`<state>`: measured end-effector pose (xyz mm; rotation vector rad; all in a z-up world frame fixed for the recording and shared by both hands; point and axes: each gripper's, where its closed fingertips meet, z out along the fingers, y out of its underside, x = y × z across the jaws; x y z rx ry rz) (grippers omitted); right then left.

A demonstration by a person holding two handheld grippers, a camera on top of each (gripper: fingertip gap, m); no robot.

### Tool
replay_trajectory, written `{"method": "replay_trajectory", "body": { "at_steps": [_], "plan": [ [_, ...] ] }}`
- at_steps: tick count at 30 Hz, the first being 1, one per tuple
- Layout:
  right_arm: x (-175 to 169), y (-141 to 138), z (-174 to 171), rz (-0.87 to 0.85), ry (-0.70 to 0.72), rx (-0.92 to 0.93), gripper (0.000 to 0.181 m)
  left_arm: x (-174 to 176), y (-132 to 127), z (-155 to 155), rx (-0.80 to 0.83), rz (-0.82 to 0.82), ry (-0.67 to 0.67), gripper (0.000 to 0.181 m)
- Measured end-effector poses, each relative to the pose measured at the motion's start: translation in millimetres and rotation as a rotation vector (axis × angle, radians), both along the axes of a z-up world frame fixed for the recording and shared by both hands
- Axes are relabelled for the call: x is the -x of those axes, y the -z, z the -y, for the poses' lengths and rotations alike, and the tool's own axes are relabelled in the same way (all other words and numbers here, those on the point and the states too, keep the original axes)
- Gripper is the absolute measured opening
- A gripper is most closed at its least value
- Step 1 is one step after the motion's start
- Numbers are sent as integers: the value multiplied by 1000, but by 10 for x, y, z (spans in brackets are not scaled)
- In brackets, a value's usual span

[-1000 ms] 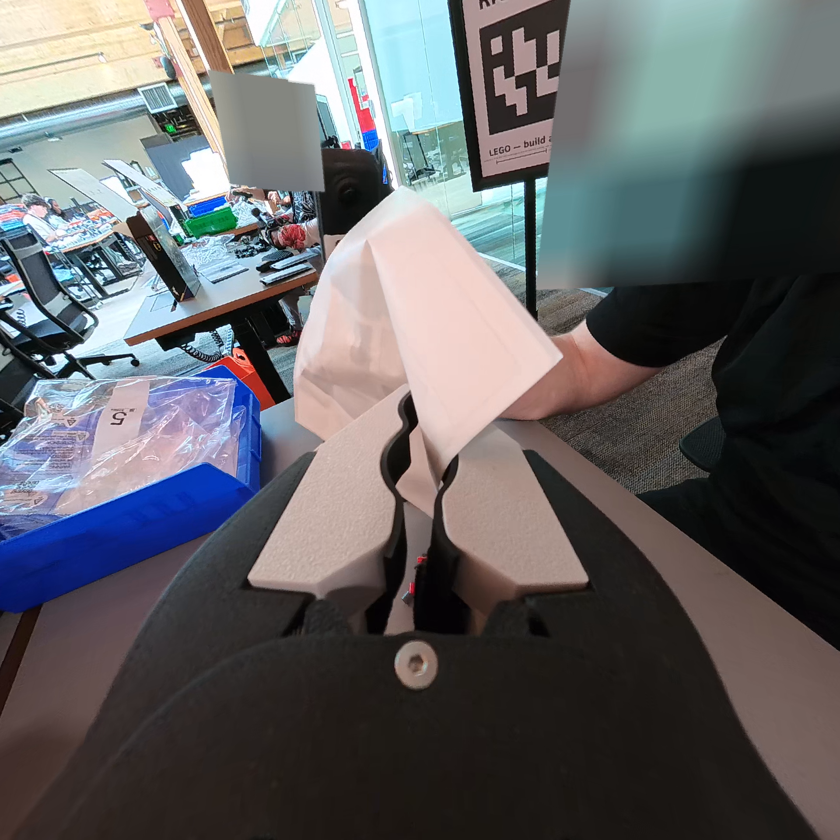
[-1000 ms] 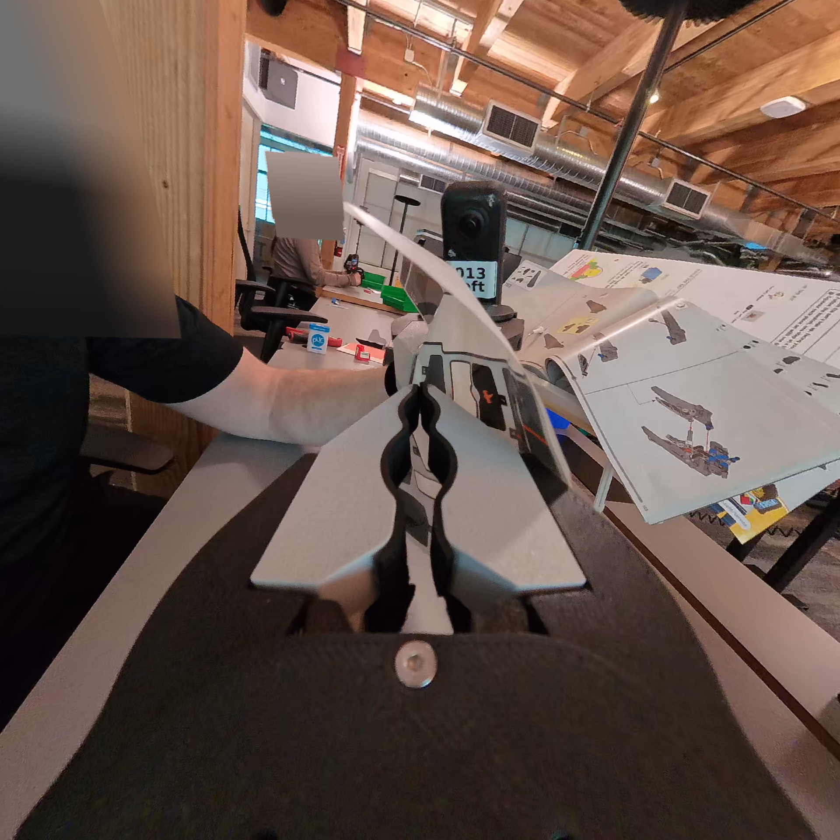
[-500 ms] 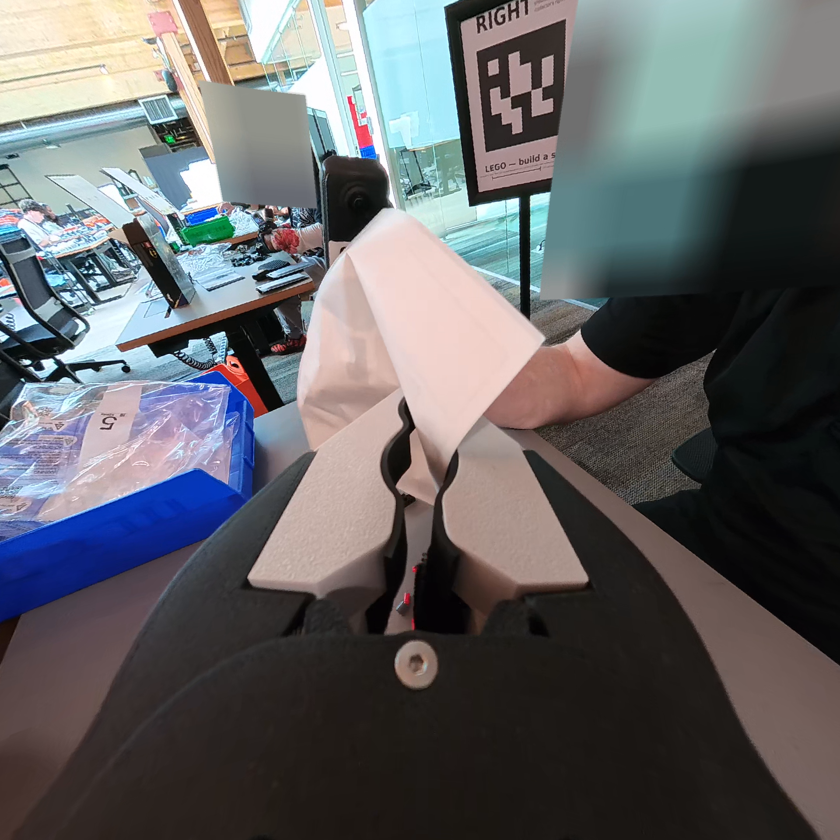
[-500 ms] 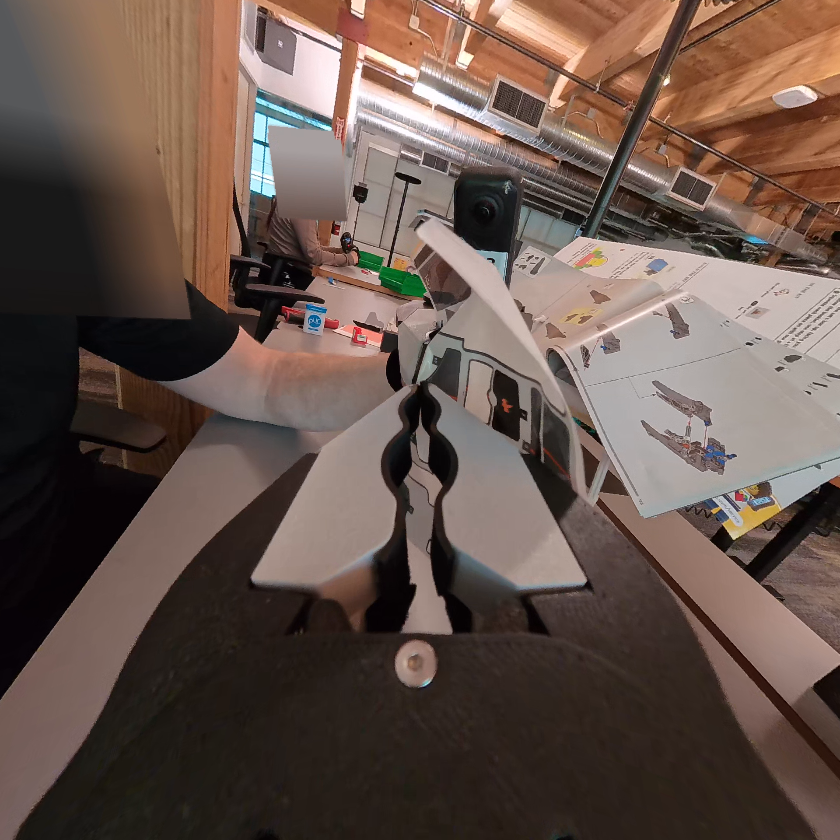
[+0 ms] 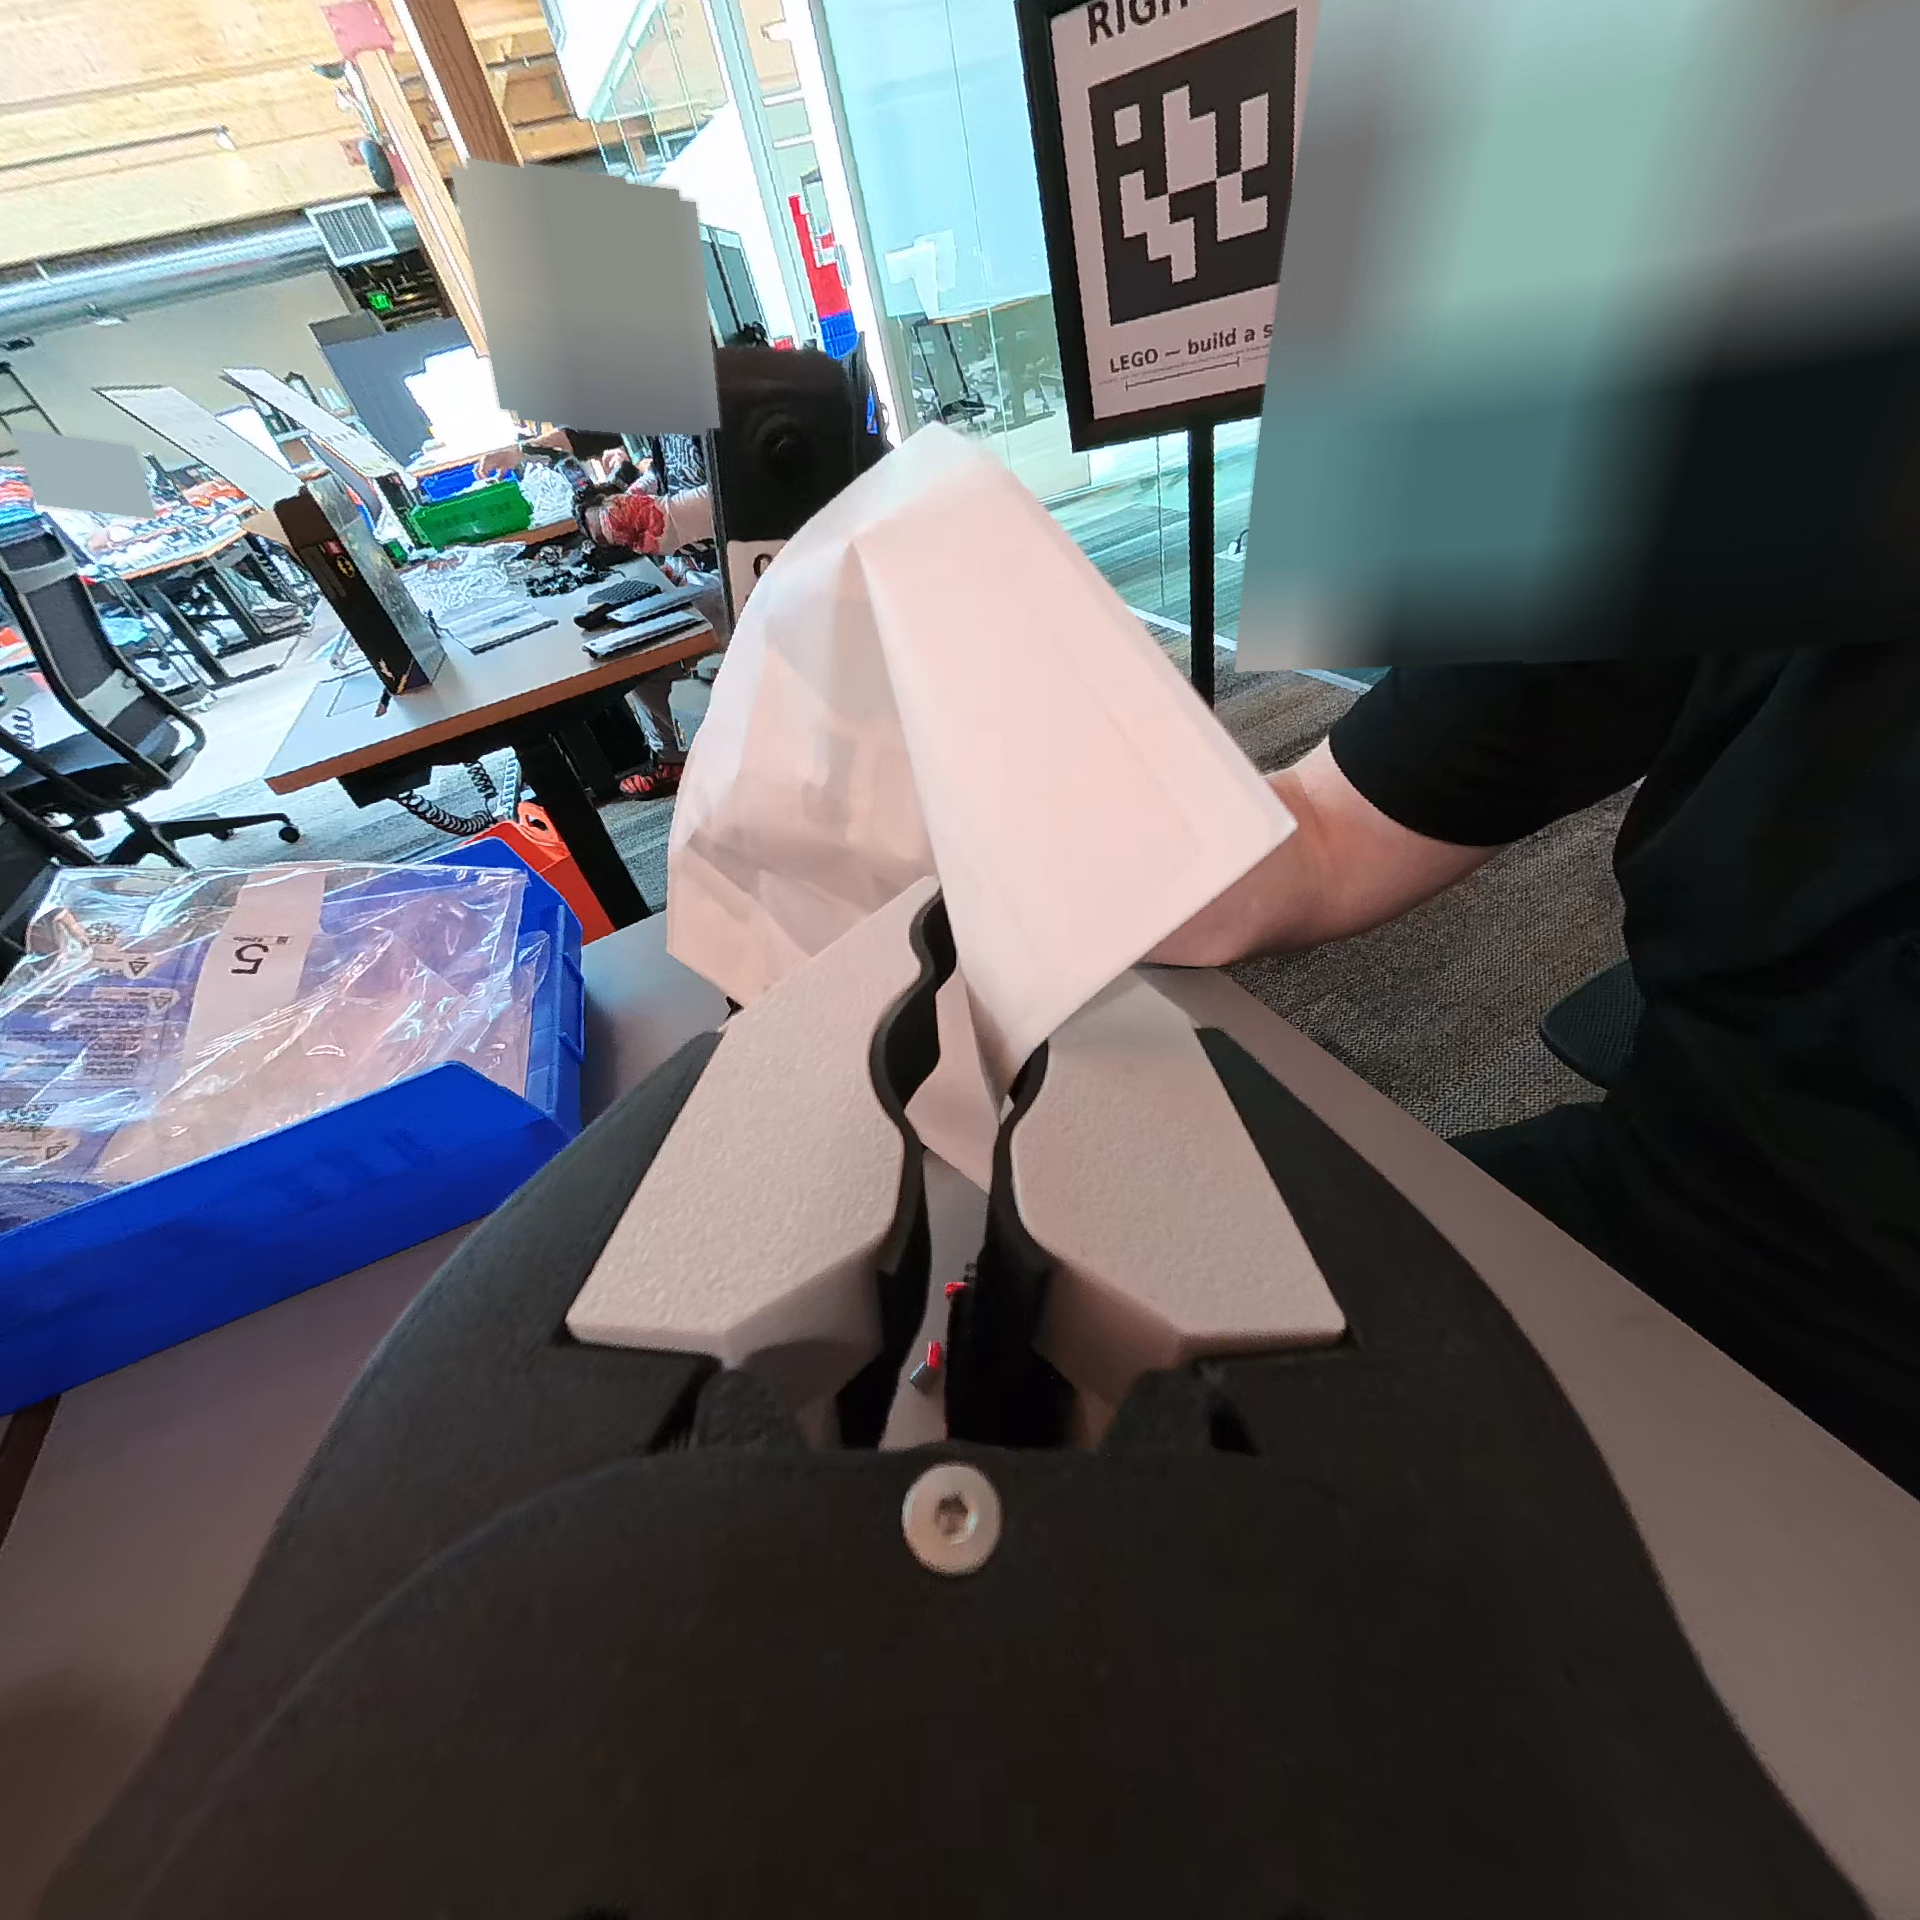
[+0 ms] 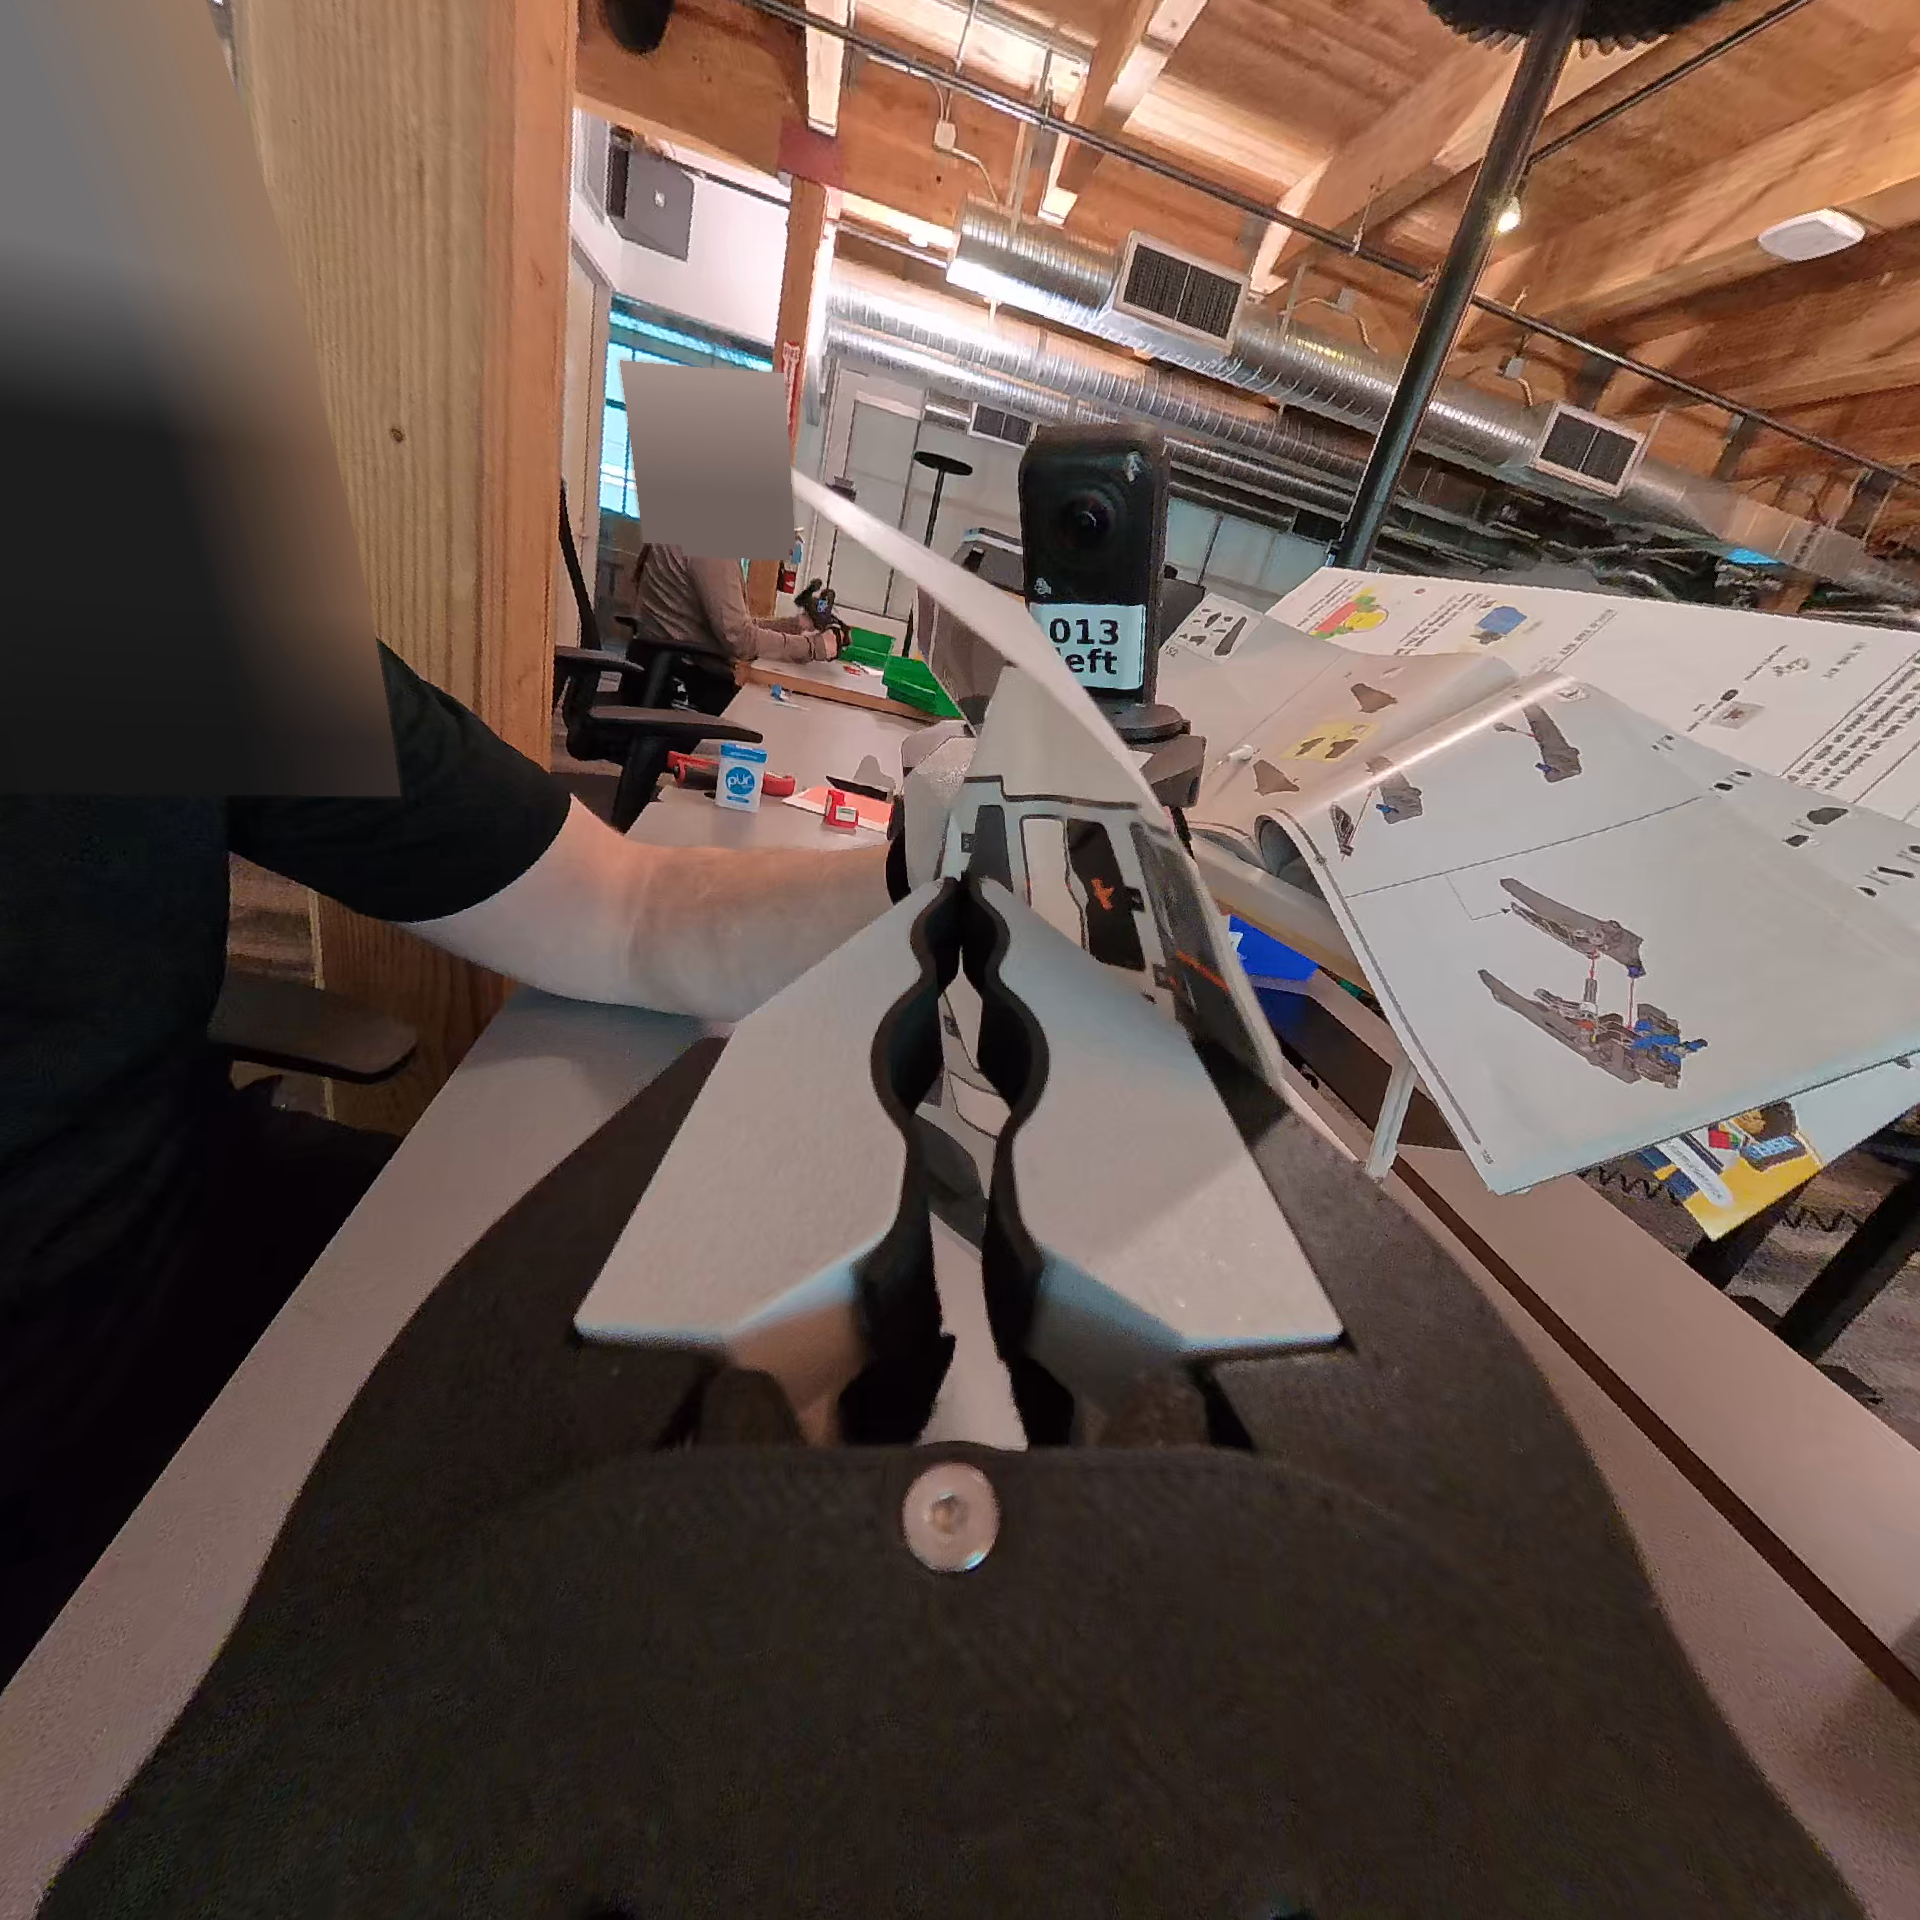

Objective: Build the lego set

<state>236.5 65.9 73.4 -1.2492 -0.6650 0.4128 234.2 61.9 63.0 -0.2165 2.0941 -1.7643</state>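
Note:
A sticker sheet is held between both grippers above the grey table (image 5: 1558, 1351). In the left wrist view its blank white back (image 5: 966, 707) bulges upward, and my left gripper (image 5: 966, 997) is shut on its lower corner. In the right wrist view its printed side (image 6: 1081, 862) shows grey, black and orange shapes, and my right gripper (image 6: 961, 904) is shut on its edge. The two grippers face each other. The left gripper's camera (image 6: 1091, 530) rises behind the sheet. An open instruction booklet (image 6: 1558, 883) leans on a stand to the right.
A blue bin (image 5: 260, 1195) with clear plastic bags (image 5: 260, 987) sits on the table at the left. A person's bare forearm (image 6: 644, 914) rests along the table's edge. A marker sign on a pole (image 5: 1174, 208) stands behind. Other desks and chairs are far off. Both grippers' tips are close together, under 4 cm apart.
The sheet flexed between the grippers: its top edge curled over toward the right gripper, then sprang back up to the left. Both grippers stayed shut on it and shifted only slightly.

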Motion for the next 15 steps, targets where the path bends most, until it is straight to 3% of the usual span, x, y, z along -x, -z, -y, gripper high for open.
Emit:
{"method": "replay_trajectory", "body": {
  "at_steps": [15],
  "plan": [
    [24, 39, -27, 80, 56, -17, 7, -12, -31, -8, 19, 0, -10, 0]
  ]
}}
